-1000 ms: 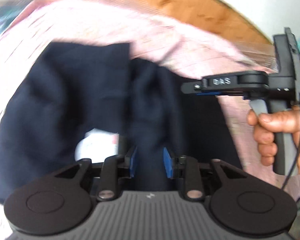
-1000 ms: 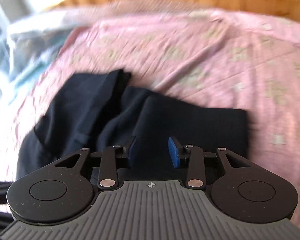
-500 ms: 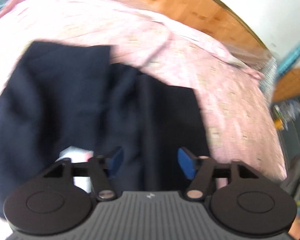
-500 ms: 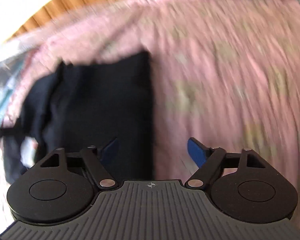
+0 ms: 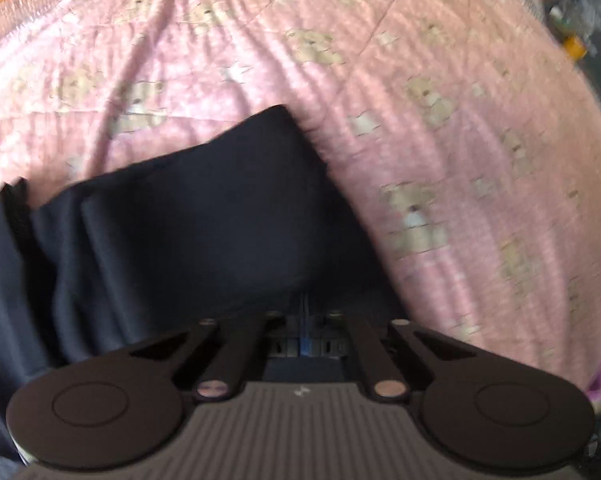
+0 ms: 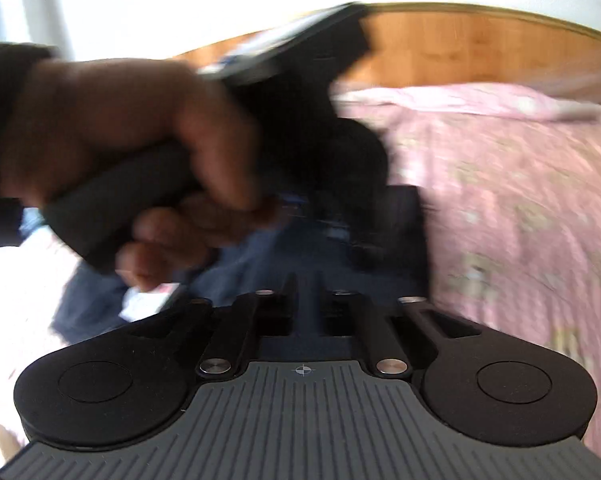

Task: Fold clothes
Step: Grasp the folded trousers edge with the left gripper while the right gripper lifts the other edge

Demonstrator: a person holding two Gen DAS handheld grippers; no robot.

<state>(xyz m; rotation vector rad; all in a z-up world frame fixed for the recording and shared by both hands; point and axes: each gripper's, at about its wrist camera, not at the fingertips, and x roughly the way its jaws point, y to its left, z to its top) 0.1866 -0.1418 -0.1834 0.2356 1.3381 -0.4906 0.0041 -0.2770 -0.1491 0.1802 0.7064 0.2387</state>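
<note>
Clearly, the left gripper (image 5: 305, 316) has its jaws pressed together on the near edge of the dark garment (image 5: 204, 216). The right gripper (image 6: 305, 292) also has its jaws nearly together with dark cloth between them, though blur hides the pinch itself. A hand (image 6: 112, 148) grips the left tool just beyond. The garment lies on the pink bedspread (image 5: 440, 120) in doubled layers with a straight far edge, so some folding seems done; the left side looks loose.
</note>
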